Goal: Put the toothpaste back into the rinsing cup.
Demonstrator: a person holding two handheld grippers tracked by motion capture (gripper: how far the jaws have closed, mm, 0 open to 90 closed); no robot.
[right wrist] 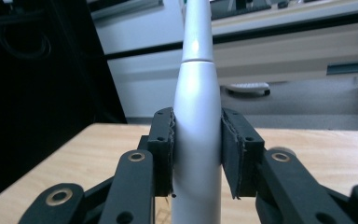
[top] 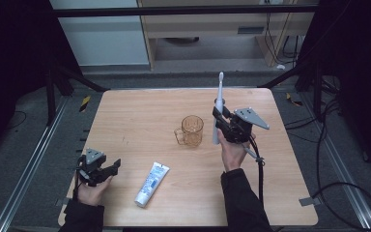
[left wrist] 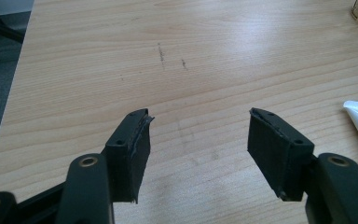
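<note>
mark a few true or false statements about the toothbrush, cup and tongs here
1. The right tongs are clamped on the electric toothbrush, held upright. True.
2. The toothbrush stands inside the amber cup. False: it is held beside the cup, outside it.
3. The left tongs grip the toothpaste tube. False: they are open and hold nothing; the tube lies on the table.
4. The cup has a handle. True.

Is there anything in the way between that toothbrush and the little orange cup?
Nothing visible. The right gripper holds the toothbrush upright just right of the cup, with bare table around them. The toothpaste tube lies nearer the person.
</note>
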